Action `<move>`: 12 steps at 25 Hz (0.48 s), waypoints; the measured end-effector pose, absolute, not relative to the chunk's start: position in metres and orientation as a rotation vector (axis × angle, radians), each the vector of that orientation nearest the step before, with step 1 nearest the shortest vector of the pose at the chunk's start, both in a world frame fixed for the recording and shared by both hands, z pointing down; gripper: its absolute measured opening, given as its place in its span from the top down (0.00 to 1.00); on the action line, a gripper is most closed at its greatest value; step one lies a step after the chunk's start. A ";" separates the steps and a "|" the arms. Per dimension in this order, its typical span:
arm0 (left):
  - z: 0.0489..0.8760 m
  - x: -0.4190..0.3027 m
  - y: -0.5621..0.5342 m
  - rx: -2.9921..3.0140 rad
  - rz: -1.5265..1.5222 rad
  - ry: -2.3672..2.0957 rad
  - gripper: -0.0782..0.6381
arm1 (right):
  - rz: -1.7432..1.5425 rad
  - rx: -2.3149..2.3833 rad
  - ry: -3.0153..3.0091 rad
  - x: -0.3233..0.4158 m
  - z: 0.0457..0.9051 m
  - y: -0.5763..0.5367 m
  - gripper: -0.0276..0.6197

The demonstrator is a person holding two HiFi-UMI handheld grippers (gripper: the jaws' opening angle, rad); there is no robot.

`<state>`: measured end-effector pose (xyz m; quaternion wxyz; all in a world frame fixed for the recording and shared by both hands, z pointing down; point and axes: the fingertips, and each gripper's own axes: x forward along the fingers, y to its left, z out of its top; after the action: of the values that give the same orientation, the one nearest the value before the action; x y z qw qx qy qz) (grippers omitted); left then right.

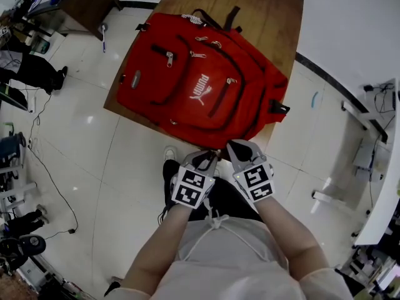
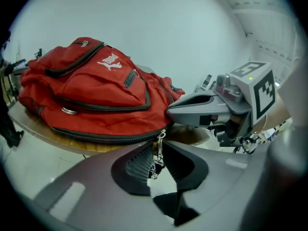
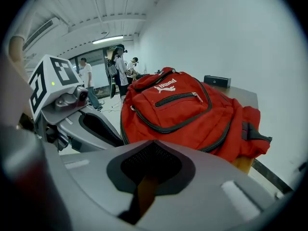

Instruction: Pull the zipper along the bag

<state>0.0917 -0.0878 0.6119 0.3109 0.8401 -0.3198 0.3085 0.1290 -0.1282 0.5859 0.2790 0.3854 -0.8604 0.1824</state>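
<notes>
Lying flat on the wooden table [image 1: 265, 17], the red backpack [image 1: 206, 86] has its near edge at the table's near rim, where both grippers meet it. The left gripper [image 2: 159, 146] has its jaws pinched together on the metal zipper pull [image 2: 155, 155], which hangs from the dark zipper [image 2: 96, 136] running along the bag's near side. Just to the right, the right gripper [image 3: 151, 147] is closed on nothing, its tip at the bag's near edge.

Pretty bright, even light, ceiling strip light [image 3: 108, 40] glowing far left; heavy fisheye warp, dark corners, red bag [image 1: 200, 83] sharp, soft shadows.
</notes>
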 end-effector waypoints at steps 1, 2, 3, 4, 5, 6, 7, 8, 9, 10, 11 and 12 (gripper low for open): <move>0.612 0.091 -0.089 2.217 0.842 -0.853 0.81 | 0.489 1.034 -2.307 0.129 0.587 -0.128 0.95; 0.613 0.091 -0.089 2.215 0.865 -0.861 0.81 | 0.492 1.034 -2.306 0.128 0.587 -0.128 0.95; 0.614 0.090 -0.088 2.215 0.883 -0.866 0.81 | 0.495 1.034 -2.306 0.128 0.588 -0.128 0.95; 0.616 0.091 -0.087 2.218 0.895 -0.866 0.82 | 0.498 1.035 -2.305 0.128 0.588 -0.128 0.95; 0.617 0.094 -0.086 2.226 0.901 -0.856 0.82 | 0.500 1.036 -2.304 0.128 0.588 -0.128 0.95; 0.616 0.098 -0.084 2.235 0.902 -0.835 0.82 | 0.503 1.037 -2.302 0.128 0.588 -0.128 0.95; 0.616 0.102 -0.082 2.241 0.901 -0.812 0.84 | 0.505 1.037 -2.302 0.128 0.588 -0.128 0.95; 0.616 0.105 -0.080 2.242 0.904 -0.802 0.82 | 0.506 1.036 -2.301 0.127 0.588 -0.127 0.95; 0.616 0.107 -0.079 2.243 0.913 -0.809 0.82 | 0.507 1.035 -2.302 0.127 0.588 -0.127 0.95; 0.616 0.107 -0.079 2.243 0.923 -0.824 0.82 | 0.507 1.032 -2.303 0.127 0.587 -0.127 0.95; 0.617 0.106 -0.080 2.241 0.929 -0.841 0.83 | 0.508 1.030 -2.305 0.126 0.587 -0.127 0.95; 0.617 0.104 -0.081 2.236 0.927 -0.852 0.85 | 0.509 1.028 -2.308 0.126 0.587 -0.127 0.95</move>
<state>0.1043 -0.0813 0.6167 0.2837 0.8356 -0.3182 0.3465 0.1258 -0.1267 0.5867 0.2785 0.3831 -0.8600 0.1898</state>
